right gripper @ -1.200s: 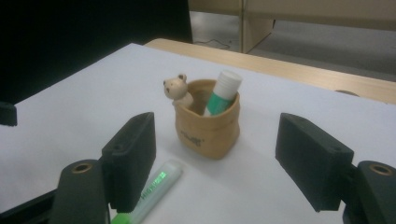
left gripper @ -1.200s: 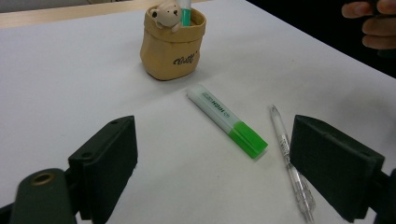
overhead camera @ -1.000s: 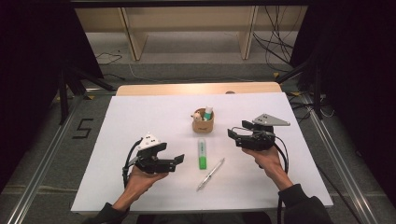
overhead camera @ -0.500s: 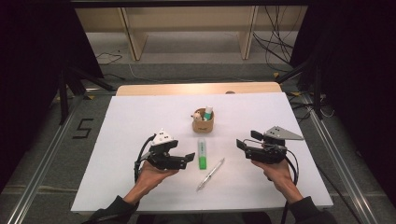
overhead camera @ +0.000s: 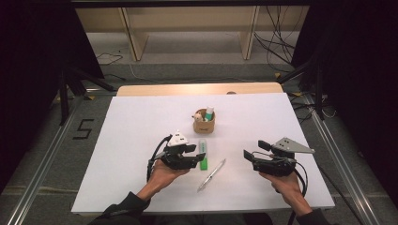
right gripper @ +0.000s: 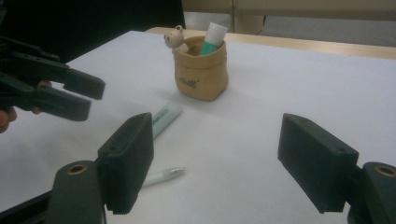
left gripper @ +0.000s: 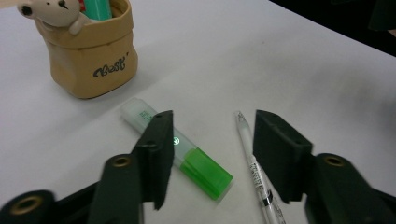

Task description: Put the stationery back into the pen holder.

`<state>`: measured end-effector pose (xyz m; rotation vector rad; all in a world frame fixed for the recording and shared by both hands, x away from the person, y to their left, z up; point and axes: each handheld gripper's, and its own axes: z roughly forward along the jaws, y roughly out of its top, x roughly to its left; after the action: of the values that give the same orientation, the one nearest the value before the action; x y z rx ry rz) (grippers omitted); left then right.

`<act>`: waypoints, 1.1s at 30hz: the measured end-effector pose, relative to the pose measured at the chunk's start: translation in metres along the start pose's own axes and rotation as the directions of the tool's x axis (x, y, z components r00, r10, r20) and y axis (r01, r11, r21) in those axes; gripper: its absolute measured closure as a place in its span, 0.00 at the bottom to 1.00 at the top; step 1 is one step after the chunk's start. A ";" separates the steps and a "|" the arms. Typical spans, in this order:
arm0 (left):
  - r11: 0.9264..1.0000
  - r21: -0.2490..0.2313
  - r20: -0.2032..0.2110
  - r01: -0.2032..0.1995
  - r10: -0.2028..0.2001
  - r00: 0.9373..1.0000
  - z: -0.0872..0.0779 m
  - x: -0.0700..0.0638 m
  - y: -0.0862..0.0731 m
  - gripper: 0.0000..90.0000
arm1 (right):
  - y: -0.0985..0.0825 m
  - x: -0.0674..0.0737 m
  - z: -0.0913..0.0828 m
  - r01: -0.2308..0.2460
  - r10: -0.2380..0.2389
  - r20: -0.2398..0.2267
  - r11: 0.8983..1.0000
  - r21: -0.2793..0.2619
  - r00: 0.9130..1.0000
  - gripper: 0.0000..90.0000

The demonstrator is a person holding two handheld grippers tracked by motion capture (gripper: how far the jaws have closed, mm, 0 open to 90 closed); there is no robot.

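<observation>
A green highlighter lies flat on the white table cover, a little below the centre of the high view. Its long axis runs nearly straight up and down the frame: the pale clear barrel points toward the tan pouch above it, and the bright green cap end points down toward the person. In the left gripper view the same highlighter slants from upper left to lower right, green end lower right.

The left gripper is at the highlighter's left side in the high view, its jaws pointing right across the marker's lower half. Its jaws have just been closing and now stand at a middling gap. In its own view one jaw covers part of the barrel, and the other stands past a white pen; the pads press on nothing. The left hand cups the gripper from below, forearm rising from the bottom edge.

The white pen lies diagonally just right of the highlighter, tip at lower left.

The right gripper is at lower right, well apart from the highlighter, pointing left, jaws wide with nothing between them.
</observation>
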<state>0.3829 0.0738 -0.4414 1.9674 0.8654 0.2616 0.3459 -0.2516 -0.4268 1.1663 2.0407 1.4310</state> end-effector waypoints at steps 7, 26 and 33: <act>0.999 0.043 0.013 -0.003 0.002 1.000 0.017 -0.006 0.001 0.88 | -0.008 0.002 -0.005 0.001 -0.001 -0.002 1.000 0.014 1.000 0.29; 0.988 0.154 0.023 -0.005 0.001 1.000 0.049 -0.009 -0.003 0.99 | -0.018 0.008 -0.016 0.012 -0.012 -0.021 1.000 0.002 1.000 0.26; 0.981 0.194 0.017 -0.005 0.001 1.000 0.058 -0.013 -0.006 0.99 | -0.018 0.009 -0.016 0.010 -0.010 -0.024 1.000 0.004 1.000 0.26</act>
<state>0.3996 0.0280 -0.4753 2.1480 0.9054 0.1671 0.3216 -0.2565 -0.4356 1.1449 2.0631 1.4436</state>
